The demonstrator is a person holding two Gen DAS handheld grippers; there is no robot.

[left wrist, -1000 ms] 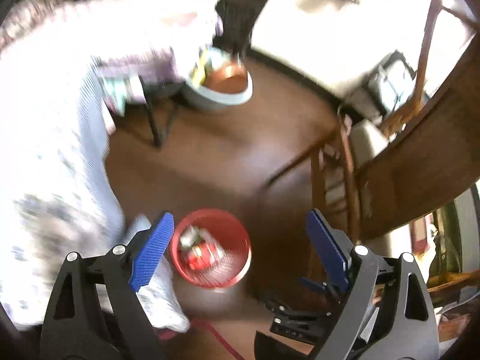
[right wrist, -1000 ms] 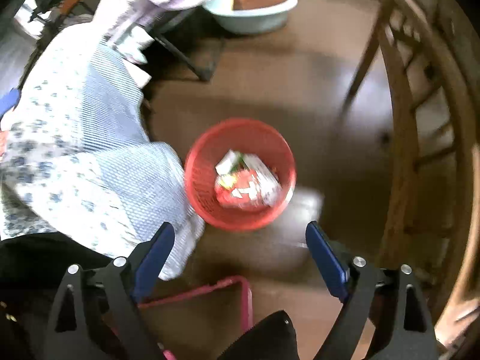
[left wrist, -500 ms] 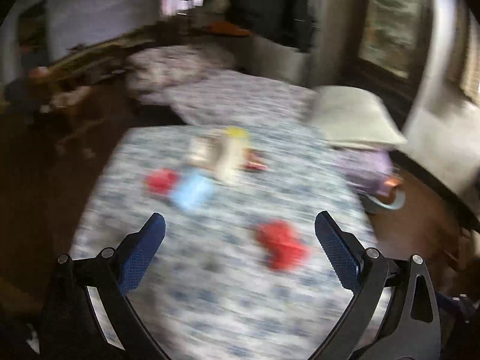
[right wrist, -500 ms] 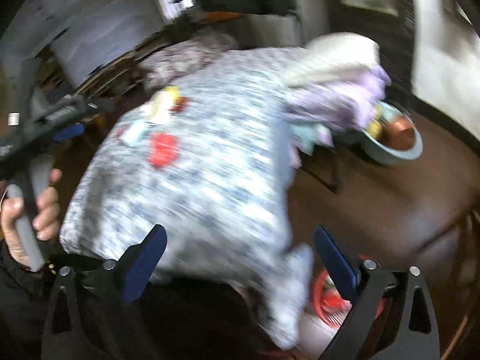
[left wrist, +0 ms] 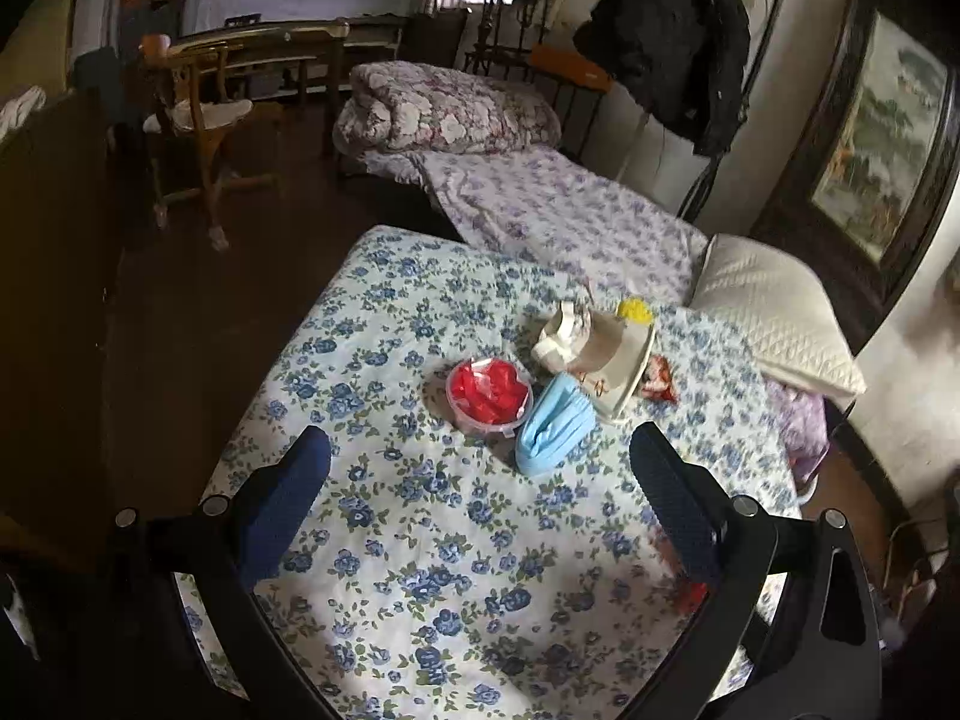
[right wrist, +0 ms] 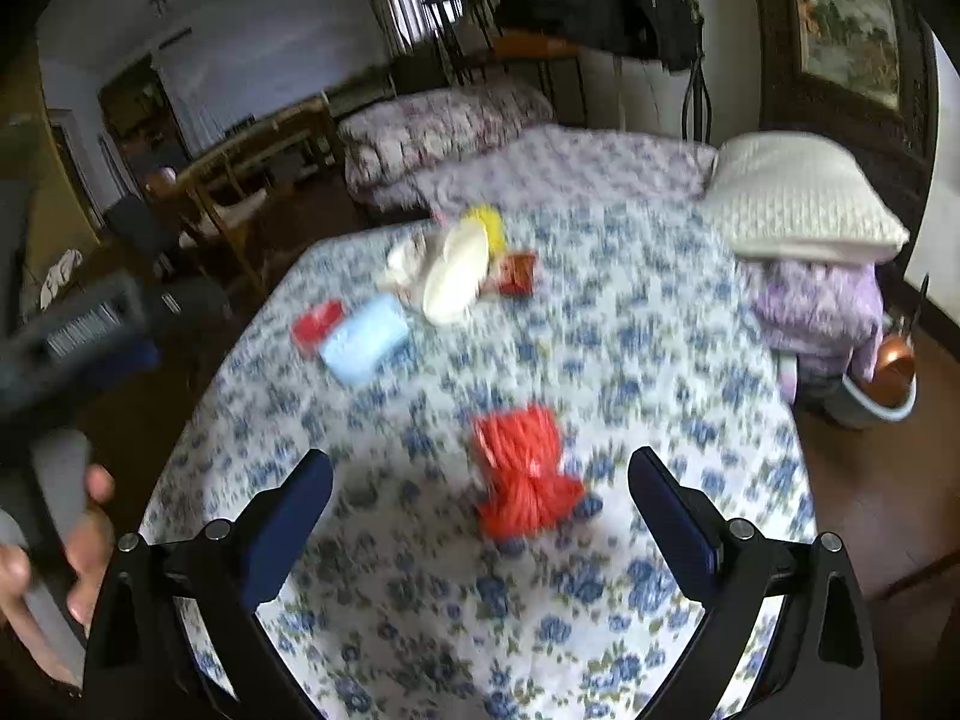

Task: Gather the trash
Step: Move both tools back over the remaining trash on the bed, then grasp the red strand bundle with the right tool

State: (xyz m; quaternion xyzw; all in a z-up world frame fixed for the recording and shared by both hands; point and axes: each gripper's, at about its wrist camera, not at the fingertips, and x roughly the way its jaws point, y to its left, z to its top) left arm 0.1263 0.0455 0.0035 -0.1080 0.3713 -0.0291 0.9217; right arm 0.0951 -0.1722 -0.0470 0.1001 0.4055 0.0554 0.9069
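Note:
Trash lies on a blue-flowered bedspread (left wrist: 384, 324). In the left wrist view a clear cup of red scraps (left wrist: 489, 393), a crumpled blue mask (left wrist: 555, 423), a white carton (left wrist: 600, 354) with a yellow cap and a red wrapper (left wrist: 659, 381) sit ahead of my open, empty left gripper (left wrist: 480, 498). In the blurred right wrist view a crumpled red wrapper (right wrist: 525, 471) lies just ahead of my open, empty right gripper (right wrist: 480, 504). The blue mask (right wrist: 363, 336) and white carton (right wrist: 456, 273) lie farther back. The left gripper's body (right wrist: 78, 330) shows at the left.
A white pillow (left wrist: 774, 306) lies at the bed's right edge. A folded floral quilt (left wrist: 444, 108) sits at the far end. A wooden chair (left wrist: 198, 114) and desk stand at the left. A basin with a copper bowl (right wrist: 888, 384) sits on the floor right.
Both grippers swung up from the red bin on the floor to face the bed. The bin has left both views, and the trash on the bedspread has come closer.

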